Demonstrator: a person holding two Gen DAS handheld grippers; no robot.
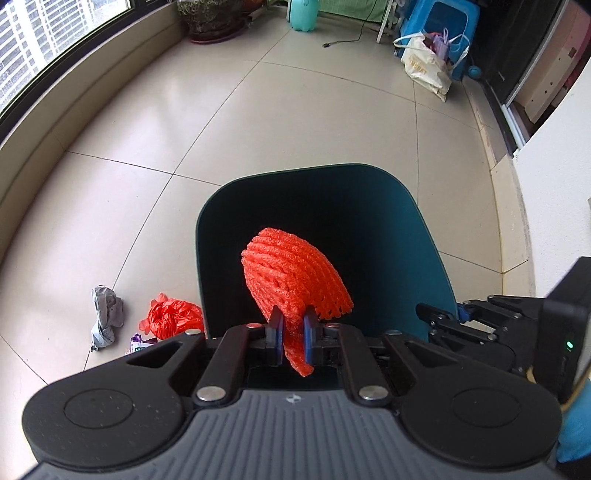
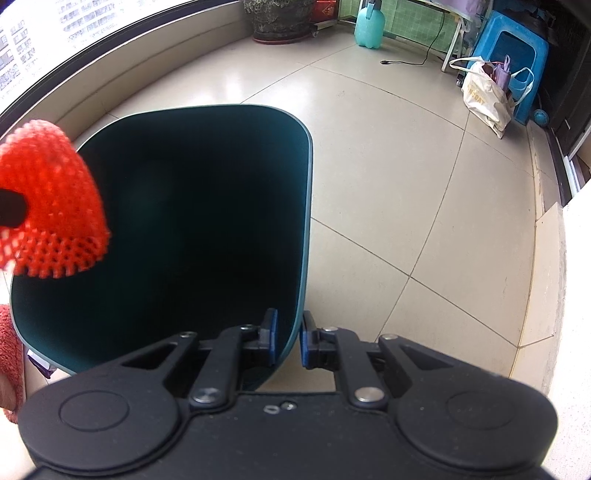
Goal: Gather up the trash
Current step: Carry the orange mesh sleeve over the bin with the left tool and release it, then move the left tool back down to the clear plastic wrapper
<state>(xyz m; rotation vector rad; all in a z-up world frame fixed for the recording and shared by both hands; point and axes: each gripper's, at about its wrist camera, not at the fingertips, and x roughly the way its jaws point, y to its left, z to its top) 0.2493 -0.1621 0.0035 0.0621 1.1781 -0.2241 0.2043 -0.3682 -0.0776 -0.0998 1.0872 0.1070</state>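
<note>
My left gripper [image 1: 293, 328] is shut on an orange-red foam fruit net [image 1: 295, 275] and holds it over the open mouth of a dark teal trash bin [image 1: 428, 236]. The net also shows at the left of the right wrist view [image 2: 51, 199]. My right gripper [image 2: 289, 338] is shut on the near right rim of the bin [image 2: 305, 206]. The right gripper also shows at the right edge of the left wrist view [image 1: 439, 317]. On the floor left of the bin lie a red plastic bag [image 1: 171, 317], a grey crumpled wrapper [image 1: 105, 314] and a small purple packet [image 1: 138, 341].
A tiled floor [image 1: 295, 118] runs to a curved window ledge [image 1: 66, 122] on the left. At the back stand a plant pot [image 1: 210, 18], a teal bottle [image 1: 303, 14], a blue stool [image 1: 443, 29] and a white shopping bag [image 1: 424, 64]. A white wall [image 1: 554, 184] is on the right.
</note>
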